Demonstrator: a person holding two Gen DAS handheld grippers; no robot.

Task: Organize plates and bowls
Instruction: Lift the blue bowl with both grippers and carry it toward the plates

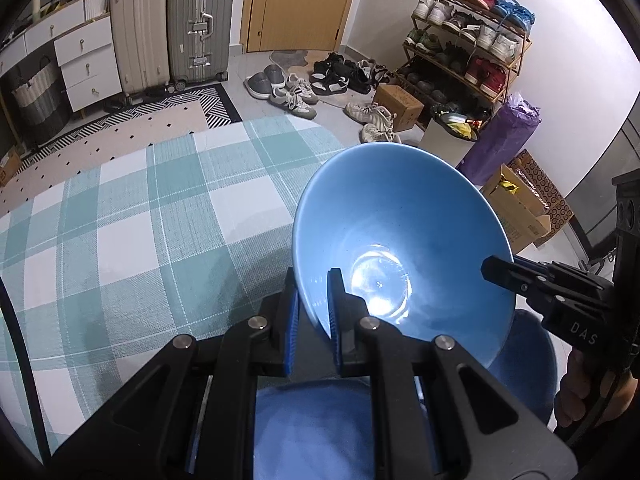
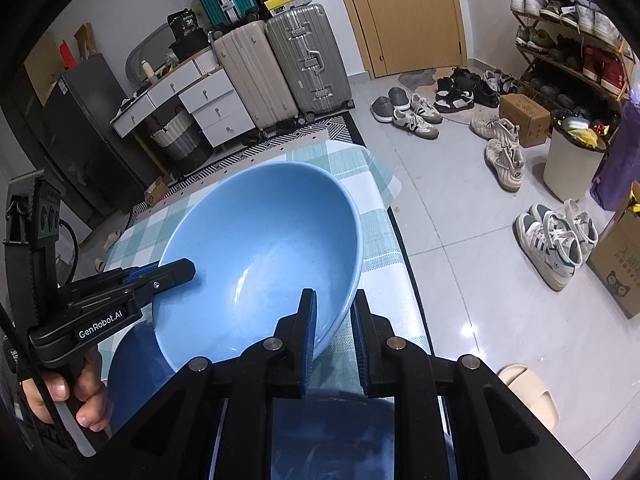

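Note:
A light blue bowl (image 1: 400, 224) hangs tilted above the checked tablecloth (image 1: 152, 216). My left gripper (image 1: 315, 282) is shut on its near rim, one pad inside and one outside. On the opposite rim my right gripper (image 1: 494, 269) is shut as well. From the right wrist view, the bowl (image 2: 260, 256) sits between the right gripper's (image 2: 334, 300) pads, with the left gripper (image 2: 186, 270) clamped on its far-left rim. Under the bowl lies a darker blue dish (image 1: 528, 364) (image 2: 132, 356), partly hidden by the grippers. A hand (image 2: 60, 396) holds the left gripper's handle.
The table's right edge (image 2: 404, 264) drops to a tiled floor strewn with shoes (image 2: 556, 240). A white bin (image 2: 568, 164), cardboard boxes (image 2: 620, 264) and a shoe rack (image 1: 464, 40) stand to the right. Suitcases (image 1: 200, 24) and white drawers (image 1: 86, 64) line the far wall.

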